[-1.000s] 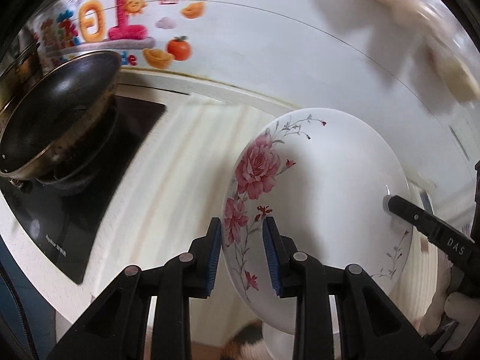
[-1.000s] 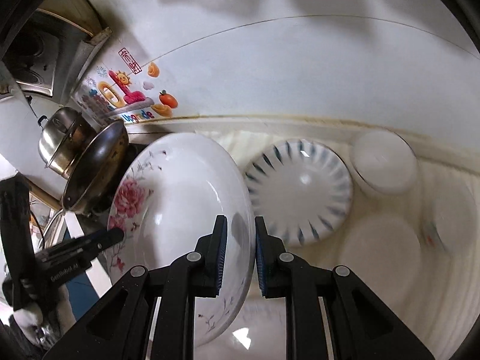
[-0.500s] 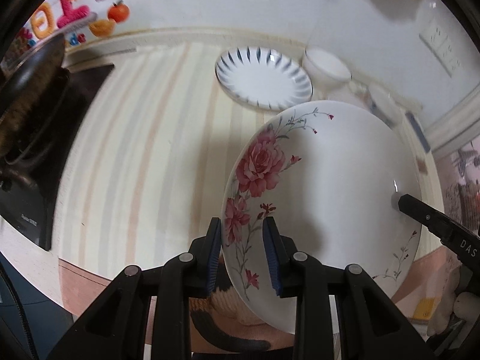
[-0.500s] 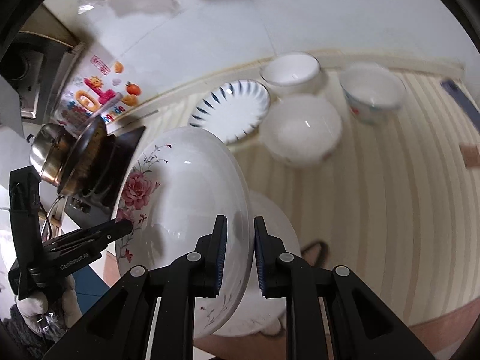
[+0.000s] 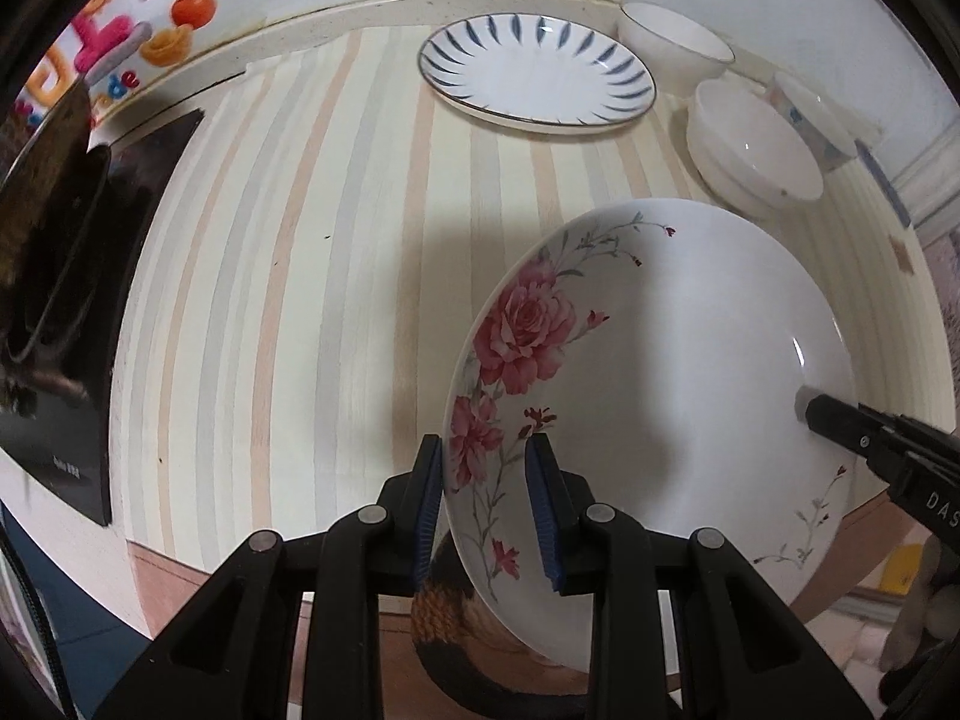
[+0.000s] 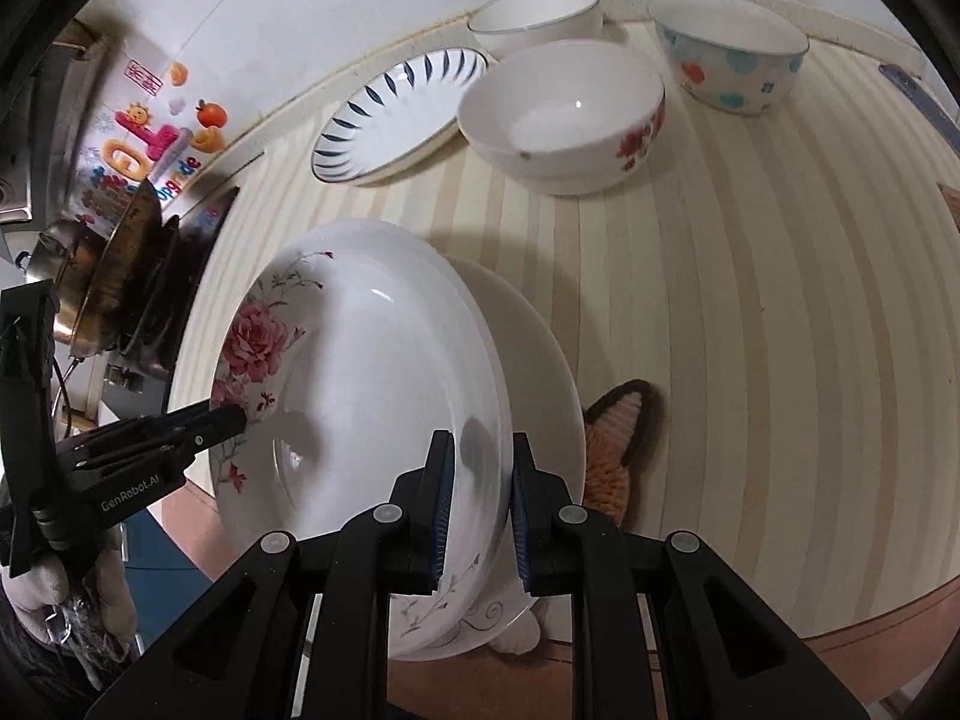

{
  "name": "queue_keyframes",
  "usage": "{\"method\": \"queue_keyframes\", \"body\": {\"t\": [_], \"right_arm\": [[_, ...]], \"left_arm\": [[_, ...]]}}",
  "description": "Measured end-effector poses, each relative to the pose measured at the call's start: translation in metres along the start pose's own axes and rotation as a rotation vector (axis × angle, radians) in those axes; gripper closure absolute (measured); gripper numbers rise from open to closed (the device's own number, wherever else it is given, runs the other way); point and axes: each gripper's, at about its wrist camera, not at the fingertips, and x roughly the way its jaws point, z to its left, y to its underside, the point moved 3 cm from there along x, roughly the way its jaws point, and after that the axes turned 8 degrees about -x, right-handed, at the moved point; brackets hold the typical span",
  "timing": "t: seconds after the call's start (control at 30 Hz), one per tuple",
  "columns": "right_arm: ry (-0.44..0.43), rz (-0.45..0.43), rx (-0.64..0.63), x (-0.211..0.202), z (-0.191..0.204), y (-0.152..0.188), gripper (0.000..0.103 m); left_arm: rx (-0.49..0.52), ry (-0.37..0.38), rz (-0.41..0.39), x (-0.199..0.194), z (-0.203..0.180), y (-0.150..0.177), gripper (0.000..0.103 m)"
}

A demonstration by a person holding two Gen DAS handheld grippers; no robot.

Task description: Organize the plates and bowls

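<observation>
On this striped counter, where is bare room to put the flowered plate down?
Bare counter lies between the stove and the flowered plate, in front of the blue-striped plate. The back right is crowded with three bowls.

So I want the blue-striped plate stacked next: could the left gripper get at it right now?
Probably not: the left gripper is shut on the floral plate, though the counter toward the blue-striped plate is bare.

Rose-print white plate (image 5: pixel 648 372), tilted above striped counter; bowls (image 6: pixel 564 120) behind.
</observation>
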Motion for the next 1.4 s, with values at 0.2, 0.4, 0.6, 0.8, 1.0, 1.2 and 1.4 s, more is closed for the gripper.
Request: {"method": "queue_keyframes", "body": {"t": [0.2, 0.4, 0.6, 0.8, 1.0, 1.2, 1.4], "right_arm": [[0.039, 0.052, -0.009, 0.005, -0.005, 0.0, 0.083], [0.019, 0.137, 0.007, -0.005, -0.008, -0.001, 0.073], [-0.041, 0.089, 0.09, -0.057, -0.019, -0.04, 0.072], [-0.14, -0.026, 0.104, -0.063, -0.013, -0.154, 0.058], [-0.118, 0.064, 0.128, 0.021, -0.016, -0.244, 0.058], [-0.06, 0.183, 0.093, 0.087, -0.022, -0.265, 0.058], [0.01, 0.214, 0.045, 0.119, -0.026, -0.269, 0.075]], "left_arm": [[0.061, -0.005, -0.003, 0.004, -0.013, 0.003, 0.078], [0.049, 0.015, 0.001, -0.009, -0.008, -0.003, 0.078], [-0.083, 0.119, -0.043, -0.051, 0.026, -0.057, 0.071], [-0.204, 0.162, -0.038, -0.03, 0.049, -0.162, 0.067], [-0.227, 0.162, 0.04, 0.03, 0.051, -0.23, 0.067], [-0.177, 0.121, 0.129, 0.081, 0.042, -0.248, 0.067], [-0.154, 0.138, 0.143, 0.105, 0.032, -0.253, 0.077]]}}
